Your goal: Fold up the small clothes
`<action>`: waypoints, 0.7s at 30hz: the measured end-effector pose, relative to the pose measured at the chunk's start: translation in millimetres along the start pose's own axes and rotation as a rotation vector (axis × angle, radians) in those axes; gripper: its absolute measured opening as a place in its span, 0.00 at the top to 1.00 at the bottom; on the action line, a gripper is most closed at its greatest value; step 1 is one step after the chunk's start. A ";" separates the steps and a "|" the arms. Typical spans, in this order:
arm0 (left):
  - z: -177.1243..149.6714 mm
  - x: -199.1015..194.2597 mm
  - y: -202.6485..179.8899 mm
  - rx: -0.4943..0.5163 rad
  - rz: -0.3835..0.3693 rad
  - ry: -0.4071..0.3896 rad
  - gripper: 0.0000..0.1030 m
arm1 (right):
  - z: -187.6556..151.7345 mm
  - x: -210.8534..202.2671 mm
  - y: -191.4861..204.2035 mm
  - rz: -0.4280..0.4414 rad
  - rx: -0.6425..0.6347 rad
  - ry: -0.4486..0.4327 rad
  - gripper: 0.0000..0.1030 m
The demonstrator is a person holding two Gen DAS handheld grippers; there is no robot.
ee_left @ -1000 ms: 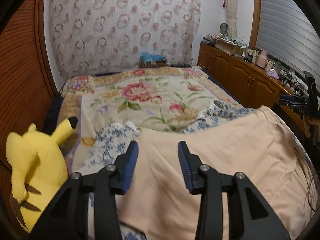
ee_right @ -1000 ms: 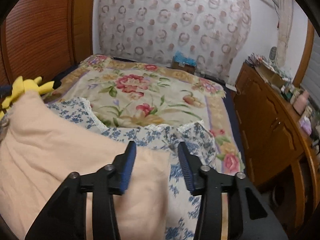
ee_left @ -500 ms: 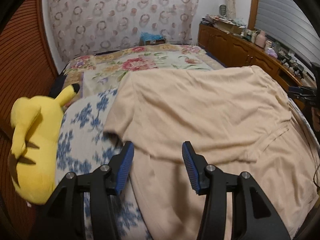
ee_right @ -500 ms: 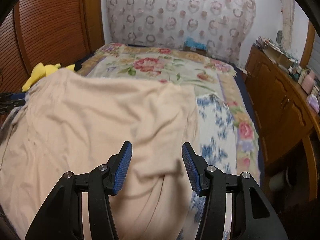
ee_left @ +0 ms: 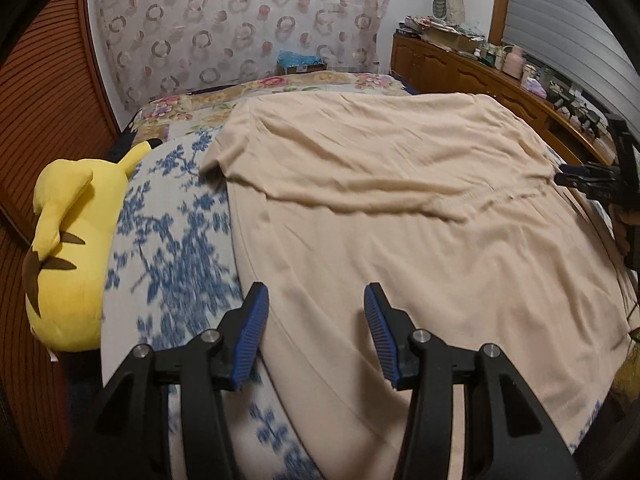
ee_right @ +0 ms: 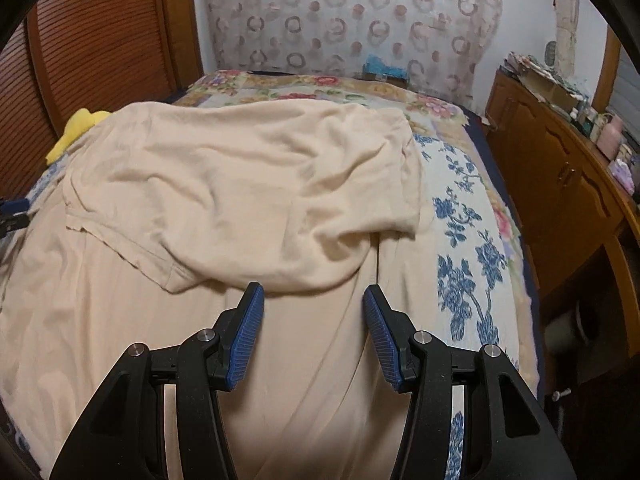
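A beige garment lies spread over the bed, its far part folded toward me over the near part. My left gripper hovers open above the garment's near left edge, nothing between its blue pads. My right gripper is open too, just short of the fold's edge near the garment's right side, and it is empty. In the left wrist view the right gripper shows at the far right. A bit of the left gripper shows at the right wrist view's left edge.
A blue-flowered white cloth lies under the garment, on a floral bedspread. A yellow plush toy sits at the bed's left edge by a slatted wooden wall. A cluttered wooden cabinet runs along the right.
Both grippers drew back toward the near edge and sank. The garment's folded part, earlier right at the jaws, now lies flat farther out on the bed.
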State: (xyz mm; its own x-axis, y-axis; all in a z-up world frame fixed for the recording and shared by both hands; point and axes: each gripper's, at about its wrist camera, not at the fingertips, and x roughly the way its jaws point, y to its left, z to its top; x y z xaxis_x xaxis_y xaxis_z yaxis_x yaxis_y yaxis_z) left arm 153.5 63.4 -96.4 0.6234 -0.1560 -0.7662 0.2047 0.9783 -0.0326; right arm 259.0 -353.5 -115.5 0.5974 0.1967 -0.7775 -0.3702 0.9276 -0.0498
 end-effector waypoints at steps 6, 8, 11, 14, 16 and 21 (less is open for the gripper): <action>-18.5 -12.6 -13.3 0.010 0.003 0.020 0.61 | -7.8 -0.4 -3.0 -0.017 0.022 -0.009 0.49; -23.7 -12.6 -13.9 0.006 0.004 0.036 0.62 | -8.6 -0.3 -3.2 -0.019 0.021 -0.009 0.49; -32.4 -14.1 -15.2 0.007 0.007 0.038 0.73 | -9.6 -0.7 -2.3 -0.027 0.013 -0.010 0.49; -35.6 -19.4 -14.2 -0.004 -0.013 0.039 0.96 | -9.4 -0.8 -2.2 -0.021 0.019 -0.009 0.49; -37.5 -26.6 -12.1 0.005 -0.003 0.021 0.98 | -9.5 -1.0 -1.7 -0.016 0.023 -0.008 0.48; -40.8 -56.8 18.7 -0.061 0.037 -0.037 0.98 | -9.3 -1.3 -2.0 -0.015 0.024 -0.008 0.48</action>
State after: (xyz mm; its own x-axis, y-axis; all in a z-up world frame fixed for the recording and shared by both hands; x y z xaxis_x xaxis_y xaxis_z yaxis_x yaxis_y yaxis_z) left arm 91.2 96.0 -79.6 0.6576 -0.1231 -0.7432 0.1351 0.9898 -0.0444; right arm 252.4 -358.6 -120.2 0.6085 0.1850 -0.7717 -0.3441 0.9378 -0.0466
